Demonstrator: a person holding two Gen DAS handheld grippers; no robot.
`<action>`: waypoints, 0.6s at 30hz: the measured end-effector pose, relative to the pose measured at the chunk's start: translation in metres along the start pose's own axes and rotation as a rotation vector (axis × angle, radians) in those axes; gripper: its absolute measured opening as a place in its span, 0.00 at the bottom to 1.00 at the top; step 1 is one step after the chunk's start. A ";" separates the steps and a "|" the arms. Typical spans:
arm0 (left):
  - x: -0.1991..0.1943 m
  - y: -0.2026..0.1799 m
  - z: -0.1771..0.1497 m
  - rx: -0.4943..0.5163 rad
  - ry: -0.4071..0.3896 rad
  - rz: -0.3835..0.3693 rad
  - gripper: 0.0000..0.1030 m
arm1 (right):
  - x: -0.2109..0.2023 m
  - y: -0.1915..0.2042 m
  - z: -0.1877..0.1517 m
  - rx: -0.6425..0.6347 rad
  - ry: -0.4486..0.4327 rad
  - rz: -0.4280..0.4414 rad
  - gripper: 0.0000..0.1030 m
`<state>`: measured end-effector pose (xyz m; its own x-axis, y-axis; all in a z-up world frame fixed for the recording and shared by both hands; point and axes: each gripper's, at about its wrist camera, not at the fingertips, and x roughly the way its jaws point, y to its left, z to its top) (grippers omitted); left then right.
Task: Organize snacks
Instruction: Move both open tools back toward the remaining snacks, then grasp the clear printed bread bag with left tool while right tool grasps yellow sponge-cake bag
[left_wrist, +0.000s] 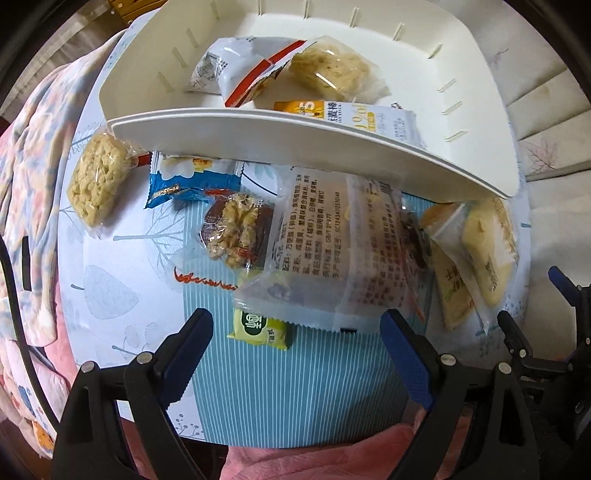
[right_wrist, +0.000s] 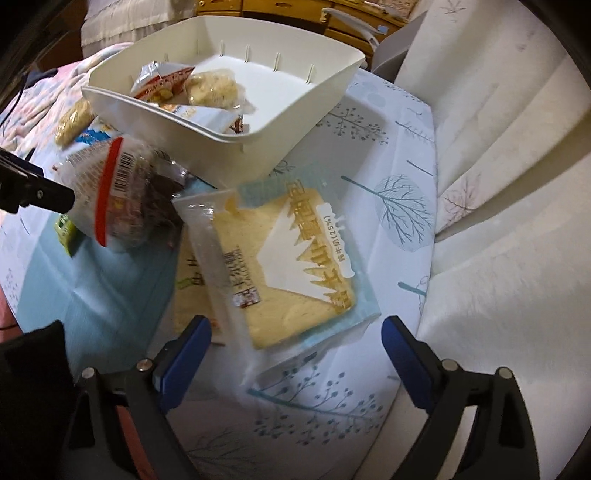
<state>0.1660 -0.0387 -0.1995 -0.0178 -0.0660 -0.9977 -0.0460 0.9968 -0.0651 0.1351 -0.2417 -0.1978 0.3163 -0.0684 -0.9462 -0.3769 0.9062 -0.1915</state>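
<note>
A white basket stands on the table and holds several snack packets. In front of it lie loose snacks: a rice-crisp block, a blue packet, a walnut packet, a translucent printed packet and a small green packet. My left gripper hovers open over the printed and green packets, touching nothing. A flat toast packet lies at the right of the pile. Just above its near edge my right gripper is open, with nothing gripped. A red-striped barcode packet lies beside the toast.
The table wears a tree-patterned cloth with a blue striped centre. A flowered blanket is heaped at its left edge. A pale cushioned sofa borders its right. Pink fabric lies below the near edge.
</note>
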 end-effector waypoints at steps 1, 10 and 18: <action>0.003 -0.001 0.002 -0.005 0.002 0.002 0.89 | 0.003 -0.001 0.001 -0.008 -0.001 0.003 0.92; 0.020 -0.001 0.019 -0.047 0.036 -0.027 0.90 | 0.034 -0.005 0.009 -0.071 -0.001 0.071 0.92; 0.035 0.004 0.029 -0.056 0.050 -0.068 0.90 | 0.052 -0.006 0.022 -0.067 0.002 0.153 0.92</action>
<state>0.1942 -0.0358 -0.2349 -0.0628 -0.1369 -0.9886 -0.1050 0.9860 -0.1299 0.1732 -0.2418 -0.2404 0.2492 0.0671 -0.9661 -0.4779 0.8762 -0.0624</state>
